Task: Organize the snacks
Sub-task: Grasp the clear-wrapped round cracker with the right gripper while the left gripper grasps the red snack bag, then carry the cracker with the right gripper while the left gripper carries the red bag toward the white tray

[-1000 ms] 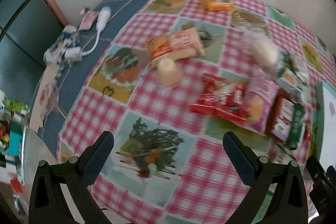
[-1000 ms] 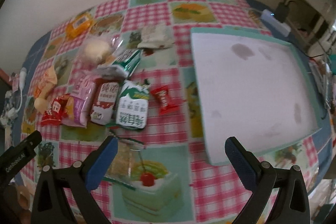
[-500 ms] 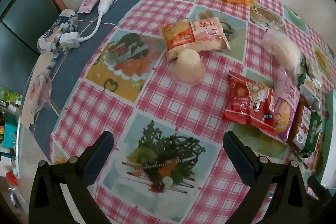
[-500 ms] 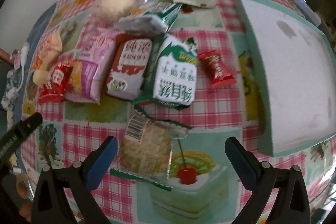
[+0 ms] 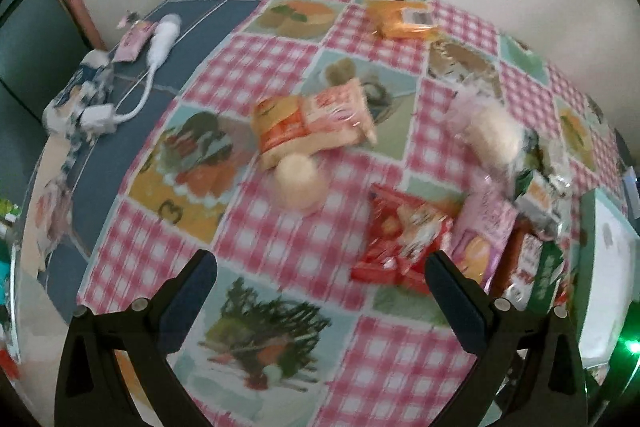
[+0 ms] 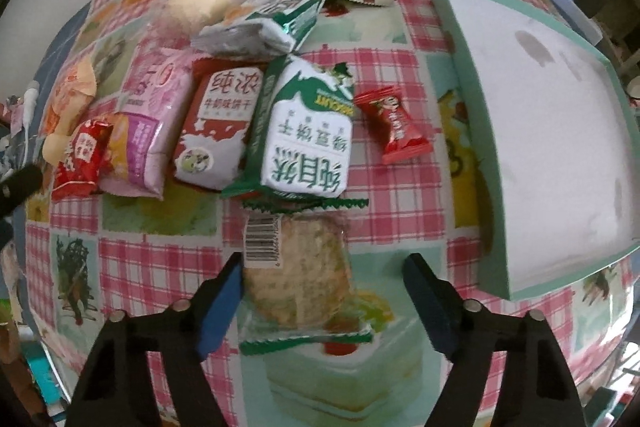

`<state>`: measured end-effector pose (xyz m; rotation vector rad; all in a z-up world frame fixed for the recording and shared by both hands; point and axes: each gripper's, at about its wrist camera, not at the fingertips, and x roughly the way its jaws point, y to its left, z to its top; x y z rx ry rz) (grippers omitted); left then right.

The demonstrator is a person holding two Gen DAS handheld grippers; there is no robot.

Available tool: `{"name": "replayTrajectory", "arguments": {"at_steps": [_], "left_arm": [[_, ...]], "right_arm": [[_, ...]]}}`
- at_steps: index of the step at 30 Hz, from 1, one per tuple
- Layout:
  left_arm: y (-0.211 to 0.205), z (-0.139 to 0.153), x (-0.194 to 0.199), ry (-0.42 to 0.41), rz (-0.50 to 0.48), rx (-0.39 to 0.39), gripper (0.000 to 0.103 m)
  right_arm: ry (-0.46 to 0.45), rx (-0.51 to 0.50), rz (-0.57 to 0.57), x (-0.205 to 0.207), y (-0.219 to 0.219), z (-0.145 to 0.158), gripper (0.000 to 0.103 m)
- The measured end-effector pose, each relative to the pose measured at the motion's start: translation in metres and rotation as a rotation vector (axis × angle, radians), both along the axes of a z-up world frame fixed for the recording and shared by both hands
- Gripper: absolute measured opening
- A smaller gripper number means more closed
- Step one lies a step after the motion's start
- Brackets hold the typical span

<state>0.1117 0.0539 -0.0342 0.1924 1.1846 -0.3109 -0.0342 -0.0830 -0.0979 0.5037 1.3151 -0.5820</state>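
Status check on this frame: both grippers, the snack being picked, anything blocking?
Right gripper closing around the clear-wrapped cracker pack, pads not yet pressing. Left gripper open, empty, over the tablecloth. Green biscuit pack crowds the cracker's far end.

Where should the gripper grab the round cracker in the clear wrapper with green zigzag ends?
Probably across the middle of the cracker packet, coming straight down. It lies flat on the tablecloth, zigzag seals at the far and near ends, so the long side edges are free. The right gripper already straddles them, jaws closing, the right pad not yet touching.
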Motion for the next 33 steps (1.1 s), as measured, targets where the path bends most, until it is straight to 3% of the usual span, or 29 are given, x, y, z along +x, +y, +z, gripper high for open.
{"name": "replayTrajectory", "arguments": {"at_steps": [6,18,21,25,33], "left_arm": [[-0.024,-0.011,0.007,0.028,-0.04,0.006,0.103],[-0.042,-0.035,0.01,0.083,-0.06,-0.004,0.102],[-0.041,-0.039,0.012,0.116,-0.054,-0.044,0.078],[-0.041,-0.042,0.011,0.142,-0.061,-0.061,0.061],[-0.037,-0.035,0.005,0.128,-0.049,-0.05,0.057]], "right_arm": [[-0.005,-0.014,-0.024,-0.003,-0.02,0.003,0.061],[-0.006,-0.029,-0.036,-0.019,-0.035,0.003,0.058],[-0.004,-0.031,-0.04,-0.023,-0.04,0.007,0.057],[-0.003,-0.033,-0.043,-0.022,-0.037,0.005,0.057],[-0.021,-0.002,-0.065,-0.027,-0.041,0.006,0.056]]}}
